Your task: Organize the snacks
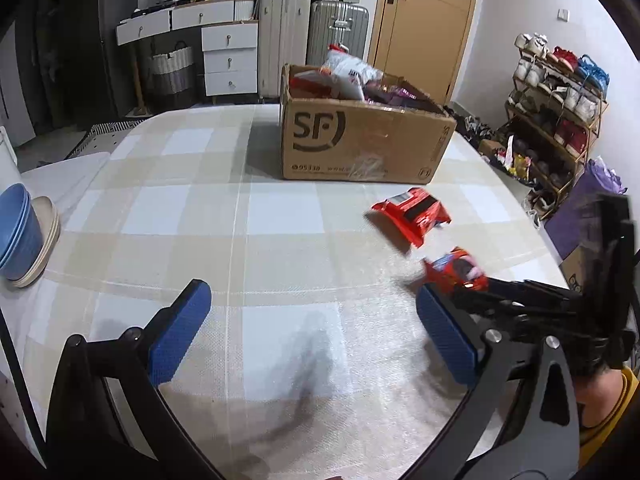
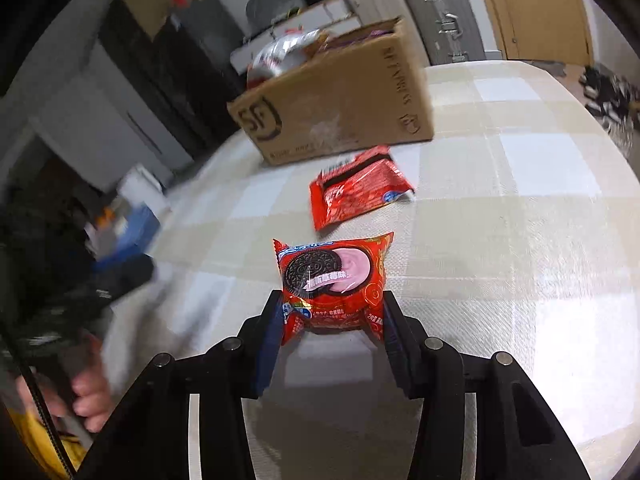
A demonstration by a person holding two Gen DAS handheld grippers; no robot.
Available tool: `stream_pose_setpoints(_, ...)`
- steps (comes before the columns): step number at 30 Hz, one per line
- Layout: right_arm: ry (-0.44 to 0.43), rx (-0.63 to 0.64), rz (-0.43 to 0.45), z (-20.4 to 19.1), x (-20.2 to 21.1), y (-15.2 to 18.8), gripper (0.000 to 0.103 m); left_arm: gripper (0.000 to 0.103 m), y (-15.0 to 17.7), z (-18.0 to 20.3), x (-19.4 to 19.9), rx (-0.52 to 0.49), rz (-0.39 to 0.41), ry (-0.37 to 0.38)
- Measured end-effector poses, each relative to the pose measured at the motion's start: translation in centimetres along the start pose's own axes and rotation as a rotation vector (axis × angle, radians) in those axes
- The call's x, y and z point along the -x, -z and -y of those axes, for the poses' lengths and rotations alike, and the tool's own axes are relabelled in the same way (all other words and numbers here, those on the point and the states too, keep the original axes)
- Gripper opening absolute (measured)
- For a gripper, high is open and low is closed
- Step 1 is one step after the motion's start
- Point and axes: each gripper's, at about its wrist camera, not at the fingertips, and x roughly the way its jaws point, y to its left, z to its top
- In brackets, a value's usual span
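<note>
A red Oreo cookie packet (image 2: pixel 334 280) lies on the checked tablecloth (image 2: pixel 500 240). My right gripper (image 2: pixel 332 300) is shut on its near end, with both pads pressing the crimped sides. In the left wrist view the same packet (image 1: pixel 456 270) shows at the tip of the right gripper (image 1: pixel 464 284). A second red snack packet (image 2: pixel 356 188) (image 1: pixel 412 216) lies flat just beyond it. Behind stands an open cardboard box (image 1: pixel 360 140) (image 2: pixel 340 100) holding several snack bags. My left gripper (image 1: pixel 312 292) hangs open over bare cloth, to the left of the packets, with nothing between its blue pads.
Stacked blue bowls (image 1: pixel 18 232) on beige plates sit at the table's left edge. Suitcases (image 1: pixel 338 32) and white drawers (image 1: pixel 230 60) stand behind the table, and a shoe rack (image 1: pixel 556 112) stands to the right. A person's hand (image 2: pixel 92 396) shows at the lower left.
</note>
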Motion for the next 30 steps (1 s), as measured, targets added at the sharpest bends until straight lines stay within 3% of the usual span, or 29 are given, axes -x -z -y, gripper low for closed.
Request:
stream_pose_setpoints(5,-0.138,-0.089,0.211,2.1,4.0,0.4,0.047,0.102,-1.1,0.8,-2.7,-0.036,-0.031,0.005)
stream_pose_setpoints(9,-0.187,-0.165,0.322,4.1,6.1,0.5,0.047,0.102,-3.6,3.6,-4.8,-0.102,-0.038,0.034)
stream_pose_setpoints(12,-0.211,-0.218,0.335,5.2,6.3,0.4,0.047,0.102,-5.4,6.5,-7.0,-0.202,-0.036,0.082)
stream_pose_setpoints(16,-0.229,-0.227,0.326,5.5,6.0,0.1,0.047,0.097,-7.1,9.8,-10.1,-0.331,-0.045,0.071)
stream_pose_setpoints(21,-0.262,-0.245,0.332,5.9,6.3,0.2,0.047,0.093,-8.4,11.3,-14.1,-0.371,-0.137,0.117)
stream_pose_setpoints(25,-0.272,-0.259,0.337,6.2,6.5,0.4,0.047,0.077,-9.0,11.5,-17.2,-0.382,-0.218,0.163)
stream_pose_setpoints(28,-0.279,-0.266,0.335,6.4,6.6,0.5,0.047,0.054,-9.4,11.7,-19.1,-0.379,-0.253,0.195)
stream_pose_setpoints(30,-0.284,-0.276,0.332,6.5,6.5,0.5,0.047,0.052,-9.6,11.7,-19.8,-0.38,-0.26,0.214)
